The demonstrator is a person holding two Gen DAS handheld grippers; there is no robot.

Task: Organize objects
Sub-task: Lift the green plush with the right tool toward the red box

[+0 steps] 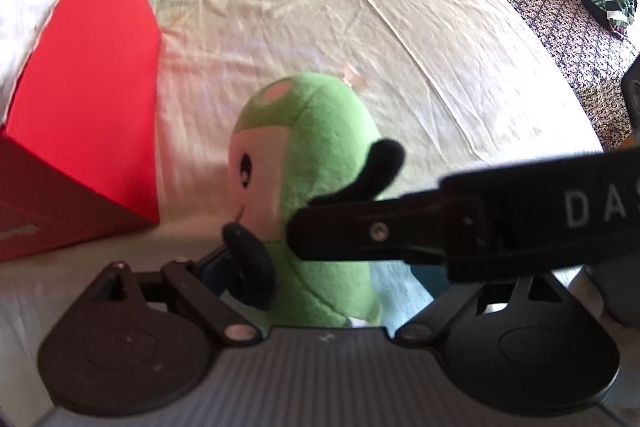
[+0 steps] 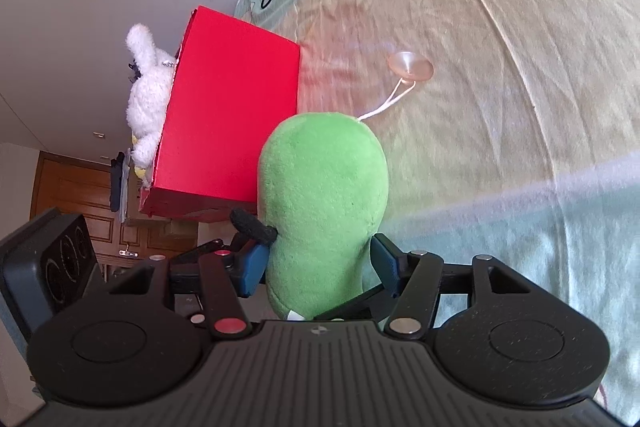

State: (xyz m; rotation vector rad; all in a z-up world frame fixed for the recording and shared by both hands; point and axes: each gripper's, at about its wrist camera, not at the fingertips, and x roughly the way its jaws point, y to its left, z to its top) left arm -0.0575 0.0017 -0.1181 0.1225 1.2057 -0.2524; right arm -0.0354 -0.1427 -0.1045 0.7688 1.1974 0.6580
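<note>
Near: right gripper clamped on lower body of green plush toy, blue pads pressing both flanks. Left gripper also around toy's base; pads mostly hidden, grip state not discernible. Toy's long axis running forward along fingers, head away from cameras. Farther, left of toy: red box, white plush rabbit already inside. Beyond: suction cup on cord, resting on bedsheet. Likely move: carry toy leftward into box.
</note>
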